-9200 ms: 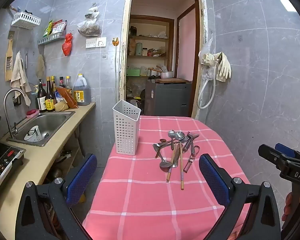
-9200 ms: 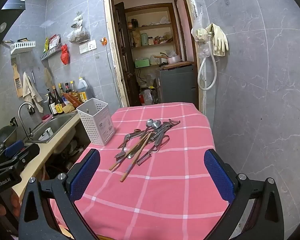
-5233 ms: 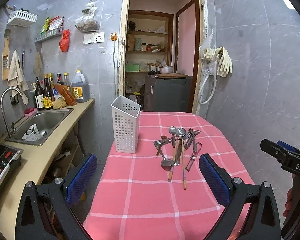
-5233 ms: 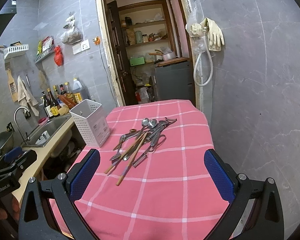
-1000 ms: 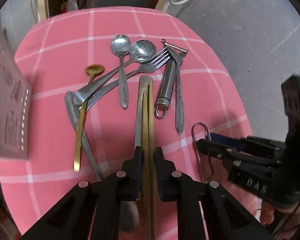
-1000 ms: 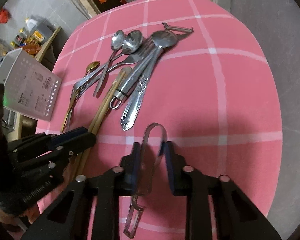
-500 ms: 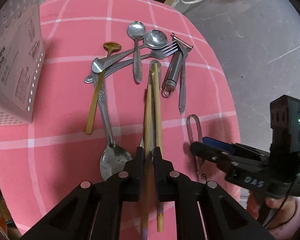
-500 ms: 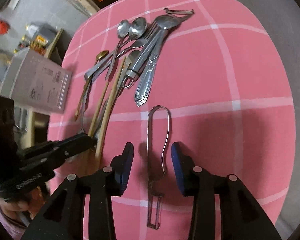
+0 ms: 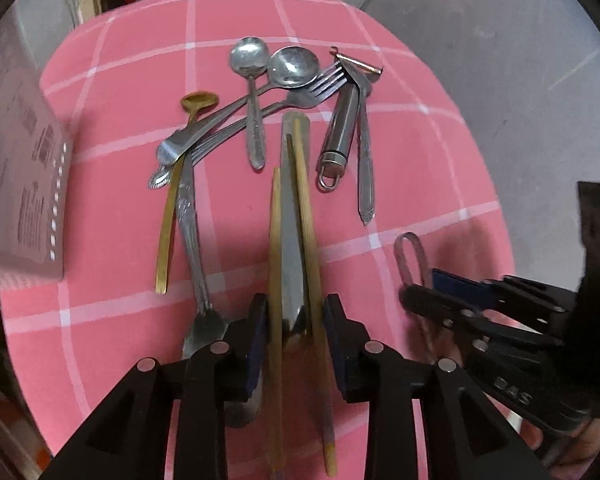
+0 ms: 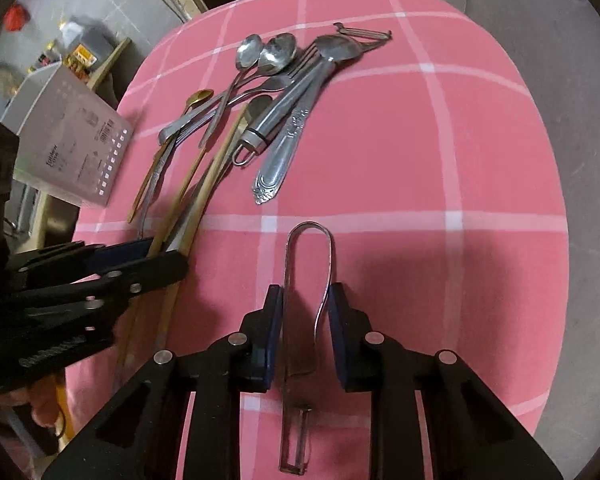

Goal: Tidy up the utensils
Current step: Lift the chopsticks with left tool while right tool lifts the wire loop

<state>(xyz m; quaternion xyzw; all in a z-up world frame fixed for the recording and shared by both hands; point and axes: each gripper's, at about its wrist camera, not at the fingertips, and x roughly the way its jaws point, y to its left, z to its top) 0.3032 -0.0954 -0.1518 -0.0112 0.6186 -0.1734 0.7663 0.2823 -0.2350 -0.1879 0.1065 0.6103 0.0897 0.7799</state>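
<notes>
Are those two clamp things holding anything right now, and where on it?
The left hand-held gripper brackets the wooden chopsticks near their lower ends; the right hand-held gripper brackets the wire-loop metal peeler mid-handle. Whether either actually clamps cannot be told.
</notes>
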